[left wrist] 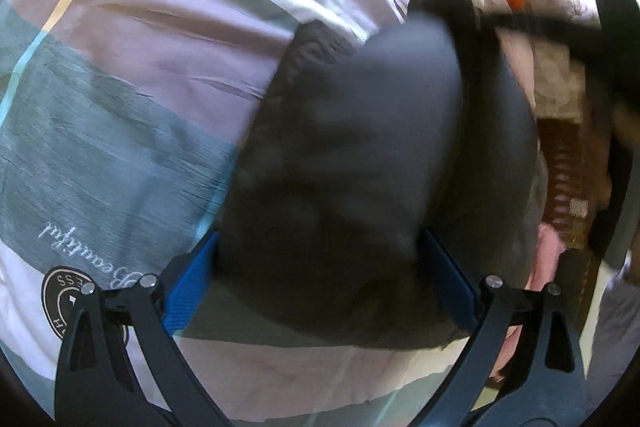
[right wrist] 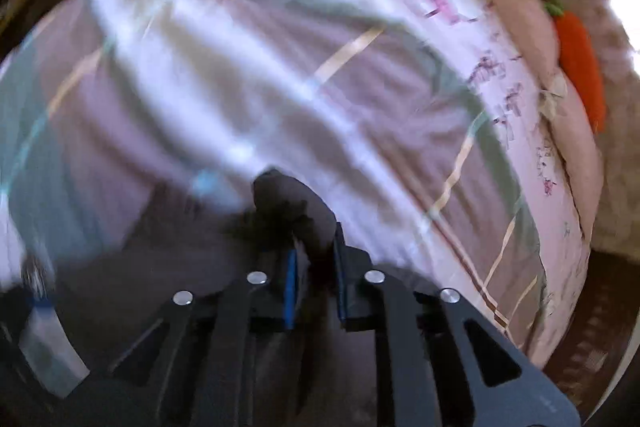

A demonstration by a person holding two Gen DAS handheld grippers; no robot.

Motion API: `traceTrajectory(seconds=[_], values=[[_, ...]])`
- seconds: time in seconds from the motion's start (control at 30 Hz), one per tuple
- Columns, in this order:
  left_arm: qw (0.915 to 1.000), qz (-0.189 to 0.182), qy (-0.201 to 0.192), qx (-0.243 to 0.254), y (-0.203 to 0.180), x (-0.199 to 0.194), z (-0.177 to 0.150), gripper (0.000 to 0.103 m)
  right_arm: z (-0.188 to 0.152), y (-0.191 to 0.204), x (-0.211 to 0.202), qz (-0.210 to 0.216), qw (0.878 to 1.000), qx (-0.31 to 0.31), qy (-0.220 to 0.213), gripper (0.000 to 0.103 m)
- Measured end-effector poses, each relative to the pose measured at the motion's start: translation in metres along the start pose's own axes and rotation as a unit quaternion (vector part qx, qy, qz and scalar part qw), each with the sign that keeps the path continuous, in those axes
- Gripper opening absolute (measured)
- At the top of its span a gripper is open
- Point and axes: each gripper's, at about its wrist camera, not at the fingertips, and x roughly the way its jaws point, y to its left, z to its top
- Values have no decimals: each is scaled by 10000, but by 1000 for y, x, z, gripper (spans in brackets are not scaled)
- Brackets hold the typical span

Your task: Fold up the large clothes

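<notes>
Dark garment point(left wrist: 352, 147) fills the middle of the left wrist view, lying over a bed quilt point(left wrist: 120, 67) with pink, grey-green and white blocks. The left gripper point(left wrist: 320, 267) stands spread wide, its blue pads on either side of the cloth, the fabric bulging between them without being pinched. In the right wrist view the right gripper point(right wrist: 314, 267) is clenched on a bunched fold of the same dark garment point(right wrist: 288, 203), above the quilt point(right wrist: 280, 67). A plush carrot point(right wrist: 580, 67) lies on the pink bedding at the far edge. Both views are blurred.
</notes>
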Motion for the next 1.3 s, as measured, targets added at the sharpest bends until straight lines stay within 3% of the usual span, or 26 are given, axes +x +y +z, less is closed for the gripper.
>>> traceTrajectory(seconds=[0.1,0.2,0.33,0.4,0.5,0.57,0.6,0.67,0.77,0.83,0.87,0.93,0.97,1.0,1.1,1.17,1.23,1.3], values=[[9988,236,45,419,-17,9,-12,99,13,-26,-4,129,9924,1066,-604,13],[9978,390,188,507,-18,15,-19,99,14,-41,-6,46,9809,1535,-1196,13],[9989,236,214,345,-10,15,-19,99,-11,-85,-45,787,9380,2705,-2020,23],[9989,254,225,330,-11,14,-19,99,-17,-83,-60,1193,9441,2499,-1787,23],[9984,354,206,389,-17,16,-22,99,-31,-56,-61,1551,9648,1948,-845,23],[9983,377,201,391,-19,17,-23,99,-37,-30,-31,1830,9682,1706,11,23],[9984,365,208,389,-19,18,-24,99,-37,-19,-12,1765,9701,1648,251,23],[9981,364,209,462,-22,19,-25,99,-31,-11,16,1146,9810,1558,158,22],[9966,434,279,645,-24,17,-34,99,-15,-24,32,357,9849,1616,-506,20],[9967,392,313,642,-18,13,-37,98,-21,-56,14,288,9649,2331,-1178,23],[9973,344,295,584,-15,6,-39,98,-33,-73,-2,624,9458,2765,-1585,23],[9982,289,123,513,-10,-10,-40,98,-58,-94,-26,1189,9211,3159,-1941,38],[9982,307,-45,522,-10,-23,-41,98,-72,-103,-36,1357,9163,3213,-1970,50],[9978,351,-194,527,-10,-34,-40,98,-93,-110,-50,1434,9122,3259,-2027,52],[9961,375,-587,536,-21,-61,-37,98,-148,-127,-74,1244,9062,3420,-2152,52],[9947,357,-673,685,-37,-67,-31,98,-200,-145,-82,929,8904,3927,-2106,52],[9920,413,-634,1013,-64,-60,-23,98,-248,-162,-76,766,8697,4498,-1882,52],[9891,458,-573,1278,-86,-51,-19,98,-279,-168,-59,811,8674,4659,-1550,52]])
